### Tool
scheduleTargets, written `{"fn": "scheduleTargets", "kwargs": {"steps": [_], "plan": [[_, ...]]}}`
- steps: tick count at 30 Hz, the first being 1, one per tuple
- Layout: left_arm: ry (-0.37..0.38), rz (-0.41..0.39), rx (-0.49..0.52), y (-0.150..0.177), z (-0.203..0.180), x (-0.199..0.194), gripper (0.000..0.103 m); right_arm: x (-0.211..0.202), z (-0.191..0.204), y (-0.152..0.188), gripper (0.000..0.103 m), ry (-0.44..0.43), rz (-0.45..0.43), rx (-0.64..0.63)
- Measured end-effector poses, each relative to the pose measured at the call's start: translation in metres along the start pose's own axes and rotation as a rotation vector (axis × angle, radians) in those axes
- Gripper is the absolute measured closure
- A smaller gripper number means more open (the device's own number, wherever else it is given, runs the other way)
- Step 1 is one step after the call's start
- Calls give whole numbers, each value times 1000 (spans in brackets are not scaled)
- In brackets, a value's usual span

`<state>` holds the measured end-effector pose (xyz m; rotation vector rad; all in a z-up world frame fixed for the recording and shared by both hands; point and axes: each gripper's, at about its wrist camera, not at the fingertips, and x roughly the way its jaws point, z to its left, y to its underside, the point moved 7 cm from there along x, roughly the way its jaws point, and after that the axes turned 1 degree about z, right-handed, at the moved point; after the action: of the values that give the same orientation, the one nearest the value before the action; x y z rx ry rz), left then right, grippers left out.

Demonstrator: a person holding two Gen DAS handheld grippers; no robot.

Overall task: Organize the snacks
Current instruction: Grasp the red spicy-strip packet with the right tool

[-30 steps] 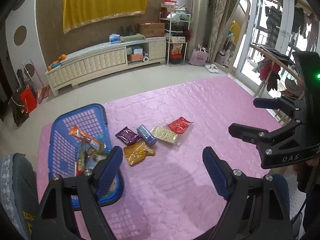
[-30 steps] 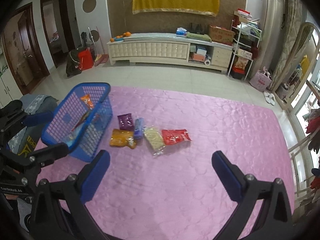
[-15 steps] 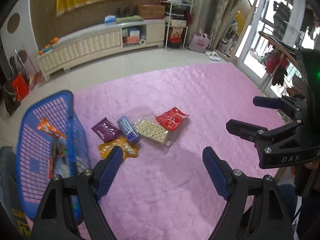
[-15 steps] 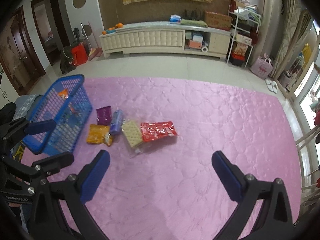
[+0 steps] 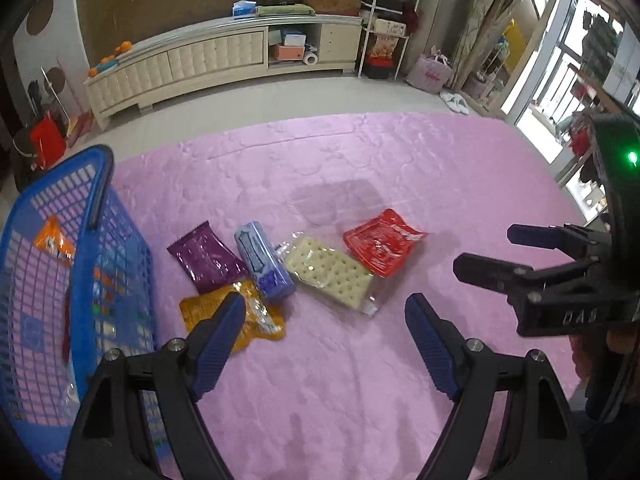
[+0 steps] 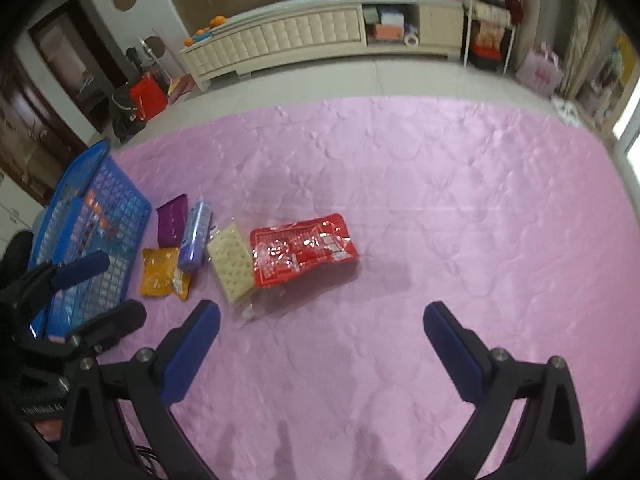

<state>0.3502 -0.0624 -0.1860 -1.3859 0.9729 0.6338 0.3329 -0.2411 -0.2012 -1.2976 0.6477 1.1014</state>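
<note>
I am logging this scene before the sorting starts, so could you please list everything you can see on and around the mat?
Basket: one, blue, left edge of the mat, packets inside.
Purple packet: one, nearest the basket.
Orange packet: one, in front of the purple one.
Blue packet: one, right of the purple one.
Cracker pack: one, clear wrap, pale crackers, centre.
Red packet: one, rightmost.
Mat: one, pink, on the floor.
Cabinet: one, cream, against the far wall.
Left gripper: open, empty.
Right gripper: open, empty.
</note>
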Motion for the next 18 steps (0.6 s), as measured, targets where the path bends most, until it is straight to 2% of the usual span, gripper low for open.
{"fn": "scheduleTargets", "kwargs": {"steps": [4, 7, 12, 16, 18], "plan": [[6, 24, -19, 0, 3, 14, 23, 18, -4, -10, 0, -4, 16, 40], [22, 46, -47, 4, 8, 25, 23, 34, -1, -14, 6, -69, 50, 99], [24, 59, -68, 4, 15, 35, 23, 58, 2, -16, 25, -86, 97, 158], [40, 62, -92, 4, 19, 36, 23, 72, -3, -16, 32, -96, 129, 210], [43, 66, -98, 4, 22, 37, 23, 68, -4, -21, 47, -104, 101, 212]]}}
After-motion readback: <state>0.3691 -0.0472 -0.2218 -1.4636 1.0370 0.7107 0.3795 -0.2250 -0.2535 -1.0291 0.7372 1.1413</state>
